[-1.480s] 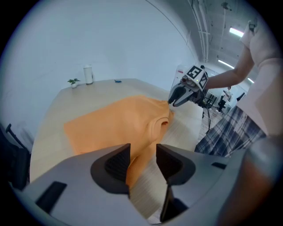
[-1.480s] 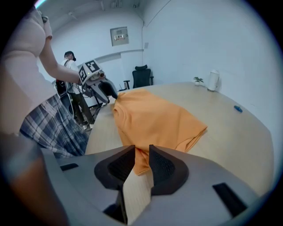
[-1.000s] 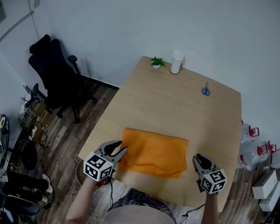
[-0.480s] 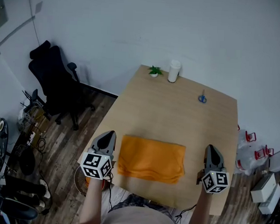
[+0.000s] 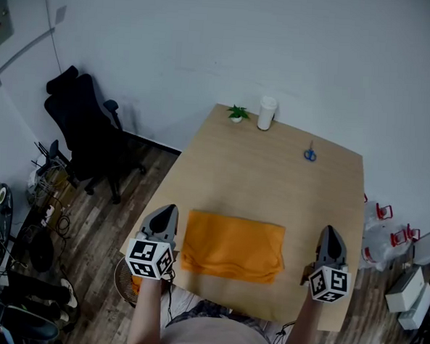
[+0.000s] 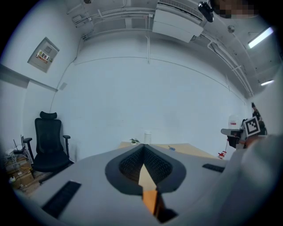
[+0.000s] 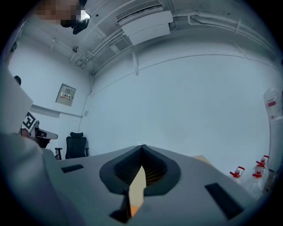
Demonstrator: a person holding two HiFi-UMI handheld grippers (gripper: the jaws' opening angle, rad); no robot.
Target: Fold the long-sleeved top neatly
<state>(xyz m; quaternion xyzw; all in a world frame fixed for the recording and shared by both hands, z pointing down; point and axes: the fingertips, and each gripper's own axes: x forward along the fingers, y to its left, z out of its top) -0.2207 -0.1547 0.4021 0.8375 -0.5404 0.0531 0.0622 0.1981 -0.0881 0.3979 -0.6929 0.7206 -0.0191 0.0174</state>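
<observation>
A: Biggest thing first?
B: Wooden bench (image 5: 273, 171), running from lower middle of the head view up toward the wall. Black office chair (image 5: 86, 134) is standing on the floor at the left of the frame, well apart from the bench.

A: Where's the top sitting?
B: Orange top (image 5: 232, 246) is lying flat on the bench as a folded rectangle, lower middle of the frame, near the bench's bottom edge. Nothing is touching it.

A: Grippers?
B: Left gripper (image 5: 165, 210) is hovering just beside the top's left edge, at the bench's left side. Right gripper (image 5: 332, 230) is hovering to the right of the top, apart from it, near the bench's right edge. Both are pointing toward the top of the frame.

A: Fingers gripping anything?
B: No. In the left gripper view the fingers (image 6: 128, 165) are pressing together at the tips, nothing between them. It's the same in the right gripper view, with those fingers (image 7: 121, 170) closing on nothing.

A: Small stuff?
B: At the bench's far end a white container (image 5: 266, 113) is standing upright, with a little potted plant (image 5: 237, 114) just beside it on its left. Blue-handled scissors (image 5: 310, 154) are lying to the right of those, upper right of the bench.
</observation>
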